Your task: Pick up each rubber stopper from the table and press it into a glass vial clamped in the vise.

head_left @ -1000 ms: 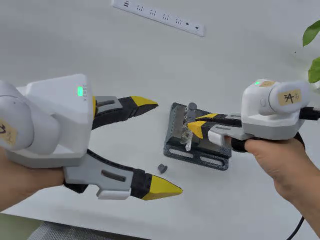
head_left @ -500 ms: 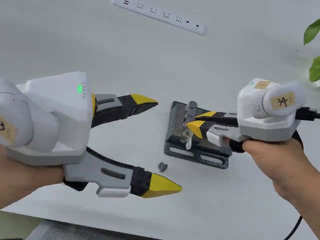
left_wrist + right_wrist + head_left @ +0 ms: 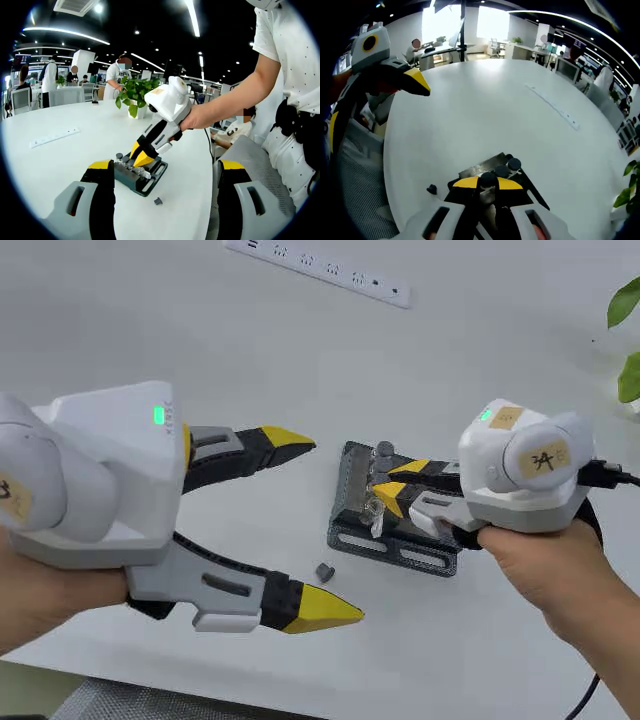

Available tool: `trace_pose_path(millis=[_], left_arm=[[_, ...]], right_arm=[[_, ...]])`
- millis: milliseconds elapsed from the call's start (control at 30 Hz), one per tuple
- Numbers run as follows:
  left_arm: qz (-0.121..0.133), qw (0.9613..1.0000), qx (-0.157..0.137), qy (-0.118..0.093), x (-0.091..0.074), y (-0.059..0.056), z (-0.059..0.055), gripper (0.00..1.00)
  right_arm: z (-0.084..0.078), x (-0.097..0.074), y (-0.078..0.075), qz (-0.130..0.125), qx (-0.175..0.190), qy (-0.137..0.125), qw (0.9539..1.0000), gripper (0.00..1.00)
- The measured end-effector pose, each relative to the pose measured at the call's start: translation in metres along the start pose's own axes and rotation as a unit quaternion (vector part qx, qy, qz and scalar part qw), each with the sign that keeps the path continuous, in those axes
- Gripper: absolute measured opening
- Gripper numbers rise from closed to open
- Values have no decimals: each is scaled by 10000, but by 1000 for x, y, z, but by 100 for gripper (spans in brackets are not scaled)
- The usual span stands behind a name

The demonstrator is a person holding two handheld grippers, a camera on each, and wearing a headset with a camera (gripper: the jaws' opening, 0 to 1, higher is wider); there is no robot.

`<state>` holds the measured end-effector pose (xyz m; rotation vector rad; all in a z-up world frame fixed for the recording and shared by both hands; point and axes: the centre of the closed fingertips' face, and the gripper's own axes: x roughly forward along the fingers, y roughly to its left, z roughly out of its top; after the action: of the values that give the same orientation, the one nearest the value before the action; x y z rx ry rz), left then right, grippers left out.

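1. The left gripper (image 3: 337, 531) is nearest, held low over the white table (image 3: 200, 340). Its fingers are released, with the yellow tips spread wide and nothing between them.
2. Just beyond its lower tip, a loose stopper (image 3: 324, 572) lies on the table. It is small, dark grey, and close to the front edge of the vise but not touching it.
3. The vise (image 3: 352, 533), dark with a slotted base plate, sits flat on the table. It clamps a row of glass vials (image 3: 376, 514).
4. In the right gripper view, two vials on the far side each carry seated stoppers (image 3: 513, 163), round and dark. The contents of the vials cannot be made out.
5. The right gripper (image 3: 487, 183) reaches in over the vise from the right. Its yellow tips are clenched on a held stopper (image 3: 487, 178), right above the clamped row. Whether that stopper is already touching a vial mouth cannot be told.
6. Farther back, a white power strip (image 3: 320, 270) lies on the table.
7. Leaves of a plant (image 3: 627, 340) show at the right edge.
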<state>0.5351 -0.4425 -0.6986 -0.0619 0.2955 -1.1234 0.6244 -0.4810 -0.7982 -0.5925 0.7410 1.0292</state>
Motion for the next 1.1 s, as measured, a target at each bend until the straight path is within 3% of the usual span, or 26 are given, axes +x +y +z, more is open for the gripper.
trace_pose_path(millis=[200,433,900,1100], left_arm=[[4,10000,0,-2,0,0,0,83],[-14,10000,23,3,1,-1,2,83],[-21,10000,26,6,1,-1,2,83],[3,10000,23,5,0,1,1,83]], right_arm=[[0,1,0,-89,-336,61,9994,5],[-1,0,-3,-7,83,10,10000,7],[0,-1,-6,3,430,-110,9990,10],[3,-11,-5,49,471,-154,9988,10]])
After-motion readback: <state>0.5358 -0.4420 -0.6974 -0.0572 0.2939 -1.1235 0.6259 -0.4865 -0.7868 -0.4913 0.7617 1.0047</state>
